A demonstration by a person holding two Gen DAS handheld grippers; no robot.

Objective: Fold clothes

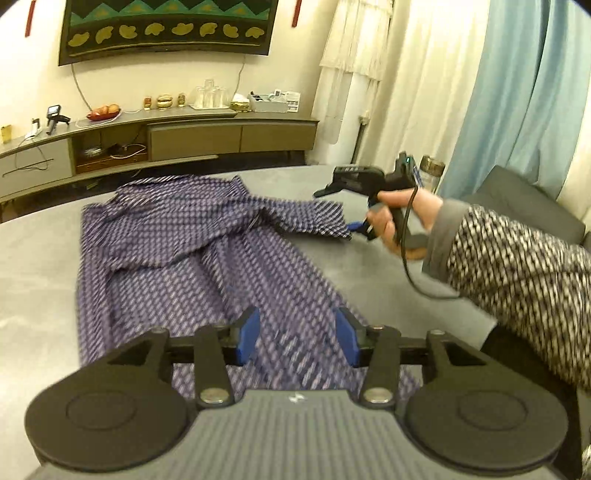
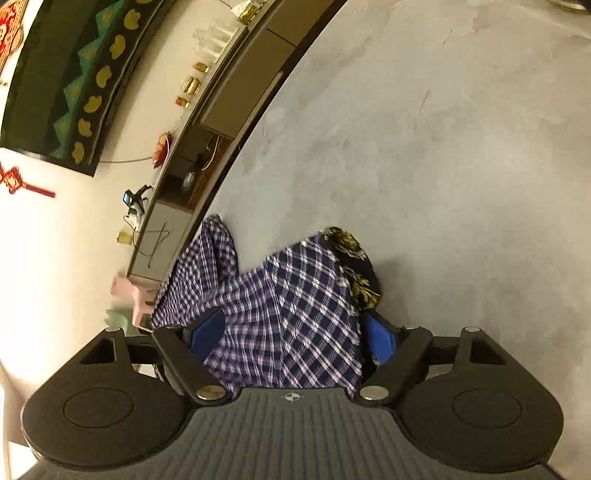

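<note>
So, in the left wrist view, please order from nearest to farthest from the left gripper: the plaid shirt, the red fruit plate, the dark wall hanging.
From the left gripper:
1. Blue-and-white plaid shirt, on the grey table directly ahead, under the open jaws.
2. Red plate of fruit, on the long cabinet, left.
3. Dark wall hanging with gold shapes, above the cabinet.

I count one plaid shirt [image 1: 192, 236] centre frame, two grippers: left [image 1: 295, 328], right [image 2: 295, 332], and one table [image 1: 37, 295].
</note>
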